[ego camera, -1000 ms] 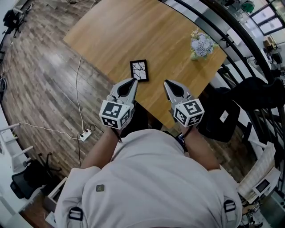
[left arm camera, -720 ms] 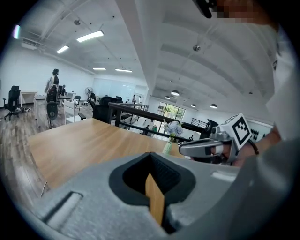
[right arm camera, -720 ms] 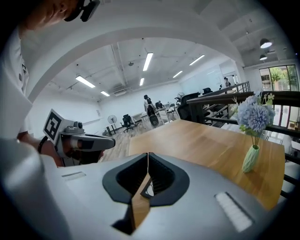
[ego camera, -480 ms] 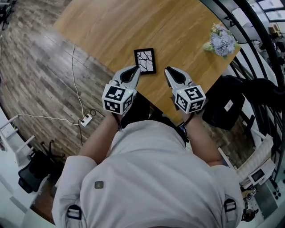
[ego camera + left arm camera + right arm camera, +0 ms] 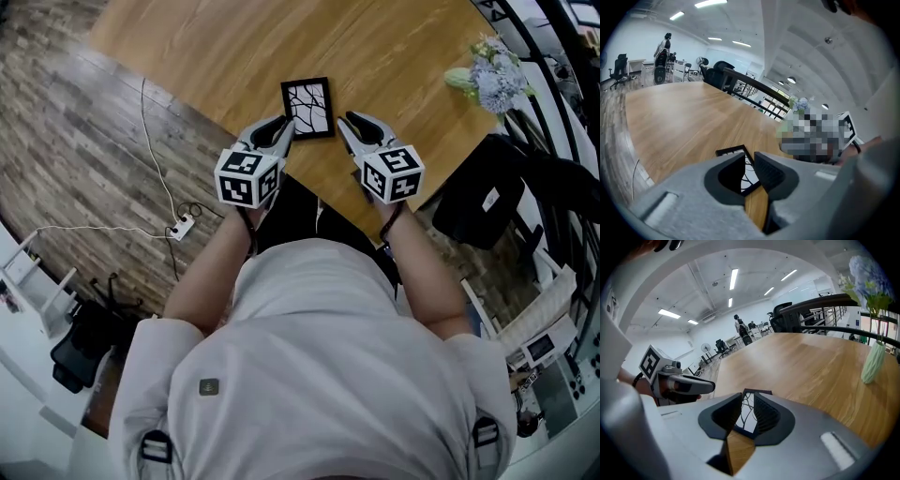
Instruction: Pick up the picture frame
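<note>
The picture frame (image 5: 307, 107) lies flat by the bench's (image 5: 234, 56) near edge. The left gripper (image 5: 280, 129) and right gripper (image 5: 348, 124) hover at its near corners. Their jaws have just been opening partway and are empty, apparently so each can take one side.

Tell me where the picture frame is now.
Head view: the picture frame lies flat near the table edge, between the left hand-held gripper and the right hand-held gripper.

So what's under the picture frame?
The picture frame lies flat on the wooden table, near its edge. Bare wood shows around it; the spot directly beneath is covered by the frame itself.
</note>
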A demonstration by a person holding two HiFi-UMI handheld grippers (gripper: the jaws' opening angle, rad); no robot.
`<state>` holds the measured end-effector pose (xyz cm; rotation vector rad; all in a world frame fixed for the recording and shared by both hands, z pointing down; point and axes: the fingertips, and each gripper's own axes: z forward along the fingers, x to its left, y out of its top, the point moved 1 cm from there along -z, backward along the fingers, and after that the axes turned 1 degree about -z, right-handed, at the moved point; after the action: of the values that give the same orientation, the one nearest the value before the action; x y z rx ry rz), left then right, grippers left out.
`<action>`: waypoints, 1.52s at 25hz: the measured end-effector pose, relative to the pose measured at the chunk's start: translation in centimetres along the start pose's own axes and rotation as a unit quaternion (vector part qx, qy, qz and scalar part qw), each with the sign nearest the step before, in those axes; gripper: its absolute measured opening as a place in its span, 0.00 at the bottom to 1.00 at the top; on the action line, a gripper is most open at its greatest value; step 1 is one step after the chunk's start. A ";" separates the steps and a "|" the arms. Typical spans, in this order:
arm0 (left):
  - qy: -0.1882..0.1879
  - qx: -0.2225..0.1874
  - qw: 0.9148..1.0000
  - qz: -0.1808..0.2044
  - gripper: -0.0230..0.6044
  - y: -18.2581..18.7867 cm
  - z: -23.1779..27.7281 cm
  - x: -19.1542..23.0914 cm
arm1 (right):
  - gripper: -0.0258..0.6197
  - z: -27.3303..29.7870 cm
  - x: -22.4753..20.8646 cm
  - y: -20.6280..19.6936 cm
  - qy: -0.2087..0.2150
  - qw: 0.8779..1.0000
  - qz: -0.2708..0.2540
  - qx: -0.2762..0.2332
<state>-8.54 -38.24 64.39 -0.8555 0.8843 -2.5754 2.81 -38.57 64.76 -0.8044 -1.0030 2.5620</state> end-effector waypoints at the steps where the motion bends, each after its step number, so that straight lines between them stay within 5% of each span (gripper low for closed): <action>1: 0.003 0.005 1.000 -0.003 0.15 -0.4 0.5 0.4 | 0.19 0.5 -0.4 -0.3 -0.002 1.000 0.002 0.004; 17: 0.037 0.074 0.996 -0.036 0.22 -5.3 6.6 5.2 | 0.23 7.2 -3.7 -6.3 -0.015 0.995 0.030 0.099; 31: 0.060 0.086 0.993 -0.050 0.28 -6.5 8.6 6.2 | 0.23 9.6 -3.6 -7.5 -0.029 0.990 0.001 0.135; 38: 0.066 0.082 0.993 -0.054 0.21 -6.6 8.6 6.7 | 0.22 9.6 -3.7 -7.4 -0.031 0.991 0.005 0.131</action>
<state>-8.94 -40.07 76.95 -0.7107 0.6652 -2.7802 0.51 -39.96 77.16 -0.6637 -0.6597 2.6668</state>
